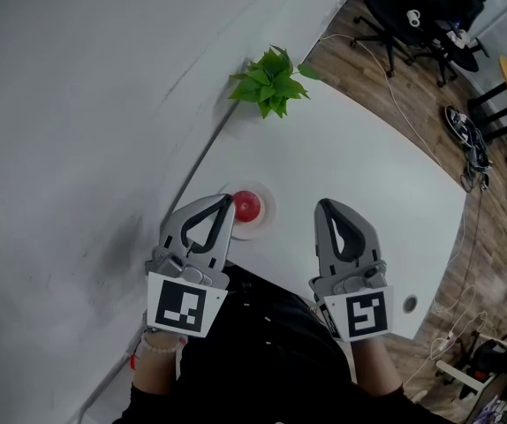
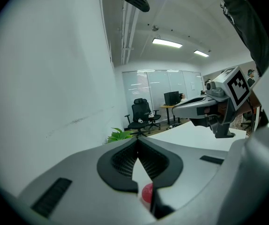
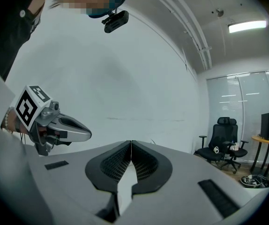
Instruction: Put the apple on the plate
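Left gripper: grey moulded plastic jaws with black ribbed pads. The jaws are clenched tip to tip, with nothing between them. Its tips lie just beside the small round glossy red apple; contact cannot be confirmed from the head view.

Right gripper: same build and same ribbed pads. The jaws are pressed together and empty. It is held over bare tabletop, well apart from the apple.

The apple sits near the centre of a small round pale plate with a shallow smooth rim. In the left gripper view a sliver of the apple shows through the opening below the closed tips.

The plate rests on a smooth matte white table with a curved edge, close to a plain white wall.

A green leafy plant stands at the table's far end against the wall. Beyond the table edge are wood-grain plank flooring and black mesh-backed office chairs.
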